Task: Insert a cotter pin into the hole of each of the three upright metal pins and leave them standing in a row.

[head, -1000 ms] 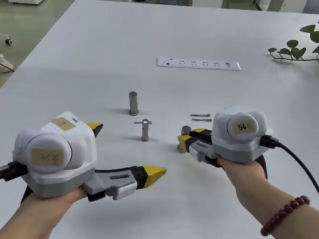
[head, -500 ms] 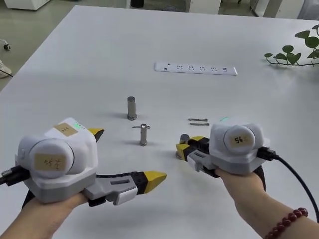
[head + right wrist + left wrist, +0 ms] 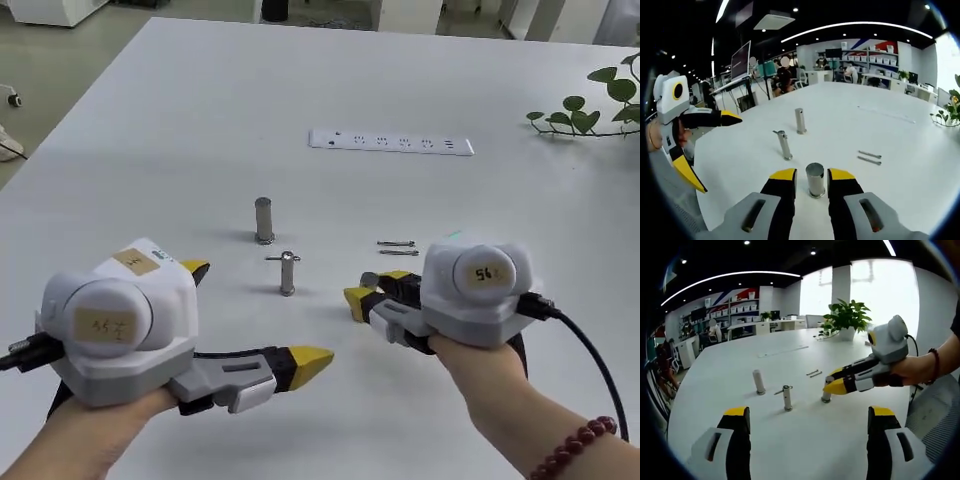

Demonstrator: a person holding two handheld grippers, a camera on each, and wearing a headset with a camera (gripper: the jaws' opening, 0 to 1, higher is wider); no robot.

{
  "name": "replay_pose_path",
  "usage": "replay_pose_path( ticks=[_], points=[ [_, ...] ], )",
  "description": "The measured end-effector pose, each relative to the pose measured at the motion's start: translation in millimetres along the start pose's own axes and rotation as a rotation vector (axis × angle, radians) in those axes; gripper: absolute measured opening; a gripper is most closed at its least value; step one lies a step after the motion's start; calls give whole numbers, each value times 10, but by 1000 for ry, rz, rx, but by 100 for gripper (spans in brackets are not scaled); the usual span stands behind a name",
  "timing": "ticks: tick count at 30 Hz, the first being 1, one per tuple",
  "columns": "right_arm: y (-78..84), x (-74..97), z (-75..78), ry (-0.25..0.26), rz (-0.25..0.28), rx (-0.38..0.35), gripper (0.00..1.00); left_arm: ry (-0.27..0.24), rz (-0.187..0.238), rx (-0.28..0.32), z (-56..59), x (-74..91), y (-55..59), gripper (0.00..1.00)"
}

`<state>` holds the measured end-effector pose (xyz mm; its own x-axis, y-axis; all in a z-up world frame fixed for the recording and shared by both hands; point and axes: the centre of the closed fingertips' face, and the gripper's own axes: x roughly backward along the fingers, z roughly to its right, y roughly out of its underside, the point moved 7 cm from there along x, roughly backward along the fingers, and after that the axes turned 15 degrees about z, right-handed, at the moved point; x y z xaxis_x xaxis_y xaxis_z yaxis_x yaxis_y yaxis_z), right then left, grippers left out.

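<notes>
Three metal pins stand on the white table (image 3: pixel 200 110). The far pin (image 3: pixel 264 220) is bare. The middle pin (image 3: pixel 287 272) has a cotter pin through its top. The third pin (image 3: pixel 369 281) stands between the jaws of my right gripper (image 3: pixel 362 295); in the right gripper view this pin (image 3: pixel 815 179) has a small gap to the jaw on each side. My right gripper (image 3: pixel 812 173) is open only narrowly. My left gripper (image 3: pixel 252 315) hovers wide open at the near left, holding nothing. Two loose cotter pins (image 3: pixel 397 247) lie to the right of the pins.
A white power strip (image 3: pixel 390 142) lies across the table beyond the pins. A green plant (image 3: pixel 590 105) sits at the far right edge. A black cable (image 3: pixel 590 340) trails from the right gripper.
My right gripper has slid left, so its jaws now flank the third pin instead of sitting beside it. My left gripper has barely moved. The head camera has shifted slightly.
</notes>
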<state>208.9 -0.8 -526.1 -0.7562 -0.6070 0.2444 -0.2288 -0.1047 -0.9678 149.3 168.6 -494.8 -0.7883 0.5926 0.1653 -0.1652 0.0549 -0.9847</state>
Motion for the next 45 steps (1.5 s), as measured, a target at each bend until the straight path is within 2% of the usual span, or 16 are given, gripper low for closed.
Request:
replay_pose_path(
  ticks=[7,10,16,22,27,33,36,45],
  points=[
    [-103,72,33,-26,4,-21,29,-2,3,-1,-4,2,-3,97],
    [-152,114,43,-59,-18,-32,29,2,2,-3,2,-1,-3,97],
    [-265,181,90,-93,-34,-31,29,10,8,-7,17,-3,-15,97],
    [-342,194,180,-123,-91,69,27,9,19,0,18,-3,-27,97],
    [-416,139,274,-144,-97,84,26,11,22,2,30,-1,-36,97],
    [-429,68,408,-174,-181,163,25,12,12,-2,38,1,-29,96],
    [-413,27,507,-183,-224,244,22,11,12,-2,38,4,-29,96],
    [-271,-135,751,-216,-340,320,20,9,4,-13,25,19,-23,94]
  ],
)
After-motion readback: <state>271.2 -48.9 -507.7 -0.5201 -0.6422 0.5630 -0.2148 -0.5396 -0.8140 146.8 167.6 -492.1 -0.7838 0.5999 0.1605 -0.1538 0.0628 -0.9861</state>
